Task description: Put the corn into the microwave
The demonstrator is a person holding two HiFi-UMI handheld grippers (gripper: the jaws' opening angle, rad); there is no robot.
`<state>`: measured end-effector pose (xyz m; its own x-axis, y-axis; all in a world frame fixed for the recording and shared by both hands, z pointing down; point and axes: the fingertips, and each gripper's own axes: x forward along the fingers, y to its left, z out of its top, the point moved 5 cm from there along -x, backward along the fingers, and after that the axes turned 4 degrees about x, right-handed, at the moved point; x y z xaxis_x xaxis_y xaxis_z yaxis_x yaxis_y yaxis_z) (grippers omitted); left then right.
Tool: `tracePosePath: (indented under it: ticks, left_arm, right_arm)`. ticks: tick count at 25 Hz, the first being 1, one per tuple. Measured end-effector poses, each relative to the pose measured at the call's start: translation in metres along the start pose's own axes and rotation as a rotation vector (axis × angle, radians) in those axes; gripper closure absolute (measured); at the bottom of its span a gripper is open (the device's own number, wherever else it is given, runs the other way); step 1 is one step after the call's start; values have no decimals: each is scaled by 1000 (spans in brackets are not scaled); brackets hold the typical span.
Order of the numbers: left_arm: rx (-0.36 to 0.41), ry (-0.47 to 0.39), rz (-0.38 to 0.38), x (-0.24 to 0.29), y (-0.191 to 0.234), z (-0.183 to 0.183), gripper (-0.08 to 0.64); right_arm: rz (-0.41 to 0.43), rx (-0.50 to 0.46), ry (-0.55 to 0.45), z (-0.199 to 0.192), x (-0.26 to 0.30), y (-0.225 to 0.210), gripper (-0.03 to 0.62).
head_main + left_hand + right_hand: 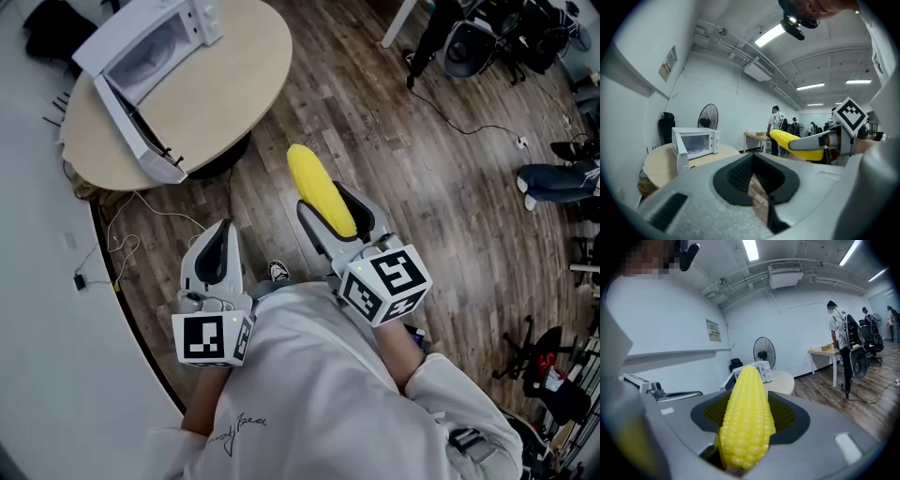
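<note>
A yellow corn cob [321, 191] sticks out forward from my right gripper [337, 212], whose jaws are shut on its rear half; in the right gripper view the corn [745, 413] fills the space between the pads. The white microwave [150, 47] stands on a round beige table [225, 94] at the upper left, its door swung open toward me. It is a good way ahead of both grippers. My left gripper [216, 247] hangs beside the right one over the wooden floor, jaws together with nothing in them. The left gripper view shows the microwave [696, 141] ahead and the corn [797, 143] to the right.
A white wall runs along the left, with cables [127, 239] on the floor below the table. Office chairs [487, 37] and a cord lie at the upper right. A standing fan [764, 351] is behind the table, and people [840, 333] stand by a desk farther off.
</note>
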<state>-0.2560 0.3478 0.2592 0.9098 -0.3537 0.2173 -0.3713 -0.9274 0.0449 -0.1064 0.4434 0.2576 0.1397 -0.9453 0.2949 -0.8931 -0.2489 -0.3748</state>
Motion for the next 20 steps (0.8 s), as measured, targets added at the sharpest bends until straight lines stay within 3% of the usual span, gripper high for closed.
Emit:
tracePosePath:
  ticks: [13, 20]
  left_arm:
    - [-53, -6, 78, 51, 34, 3, 571]
    - [-76, -24, 202, 125, 75, 21, 571]
  right_arm:
    - [108, -22, 57, 22, 82, -19, 331]
    - [238, -45, 88, 62, 169, -53, 331]
